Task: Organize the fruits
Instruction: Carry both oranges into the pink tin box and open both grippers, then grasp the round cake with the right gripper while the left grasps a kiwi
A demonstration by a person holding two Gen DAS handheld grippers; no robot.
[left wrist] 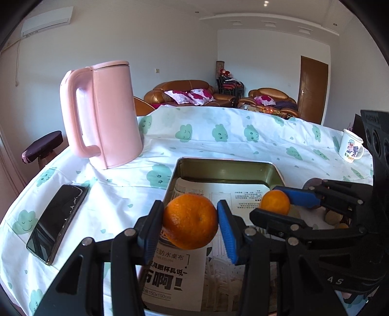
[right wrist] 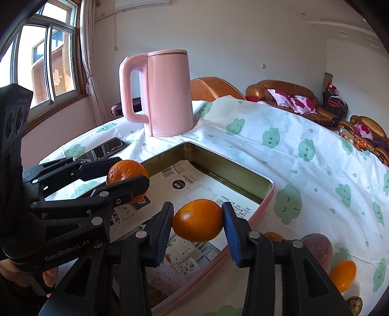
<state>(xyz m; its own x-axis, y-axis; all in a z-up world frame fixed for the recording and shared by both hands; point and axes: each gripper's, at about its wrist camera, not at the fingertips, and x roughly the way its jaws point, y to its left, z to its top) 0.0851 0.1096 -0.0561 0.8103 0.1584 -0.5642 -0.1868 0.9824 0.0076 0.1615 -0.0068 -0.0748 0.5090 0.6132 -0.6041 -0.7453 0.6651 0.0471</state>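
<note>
Tangerines: my left claw [left wrist: 190, 224] pinched one [left wrist: 190, 222], right claw [right wrist: 198, 221] pinched another [right wrist: 198, 220], both over tin tray [right wrist: 231, 175]. Needed to lower w/ care, release apart on paper liner [right wrist: 194, 184].

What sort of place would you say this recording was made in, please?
Most likely a home living room. Brown leather sofas with floral cushions stand behind a table under a cloud-print tablecloth, which bears a pink kettle and a mug. A wall air conditioner hangs above.
</note>
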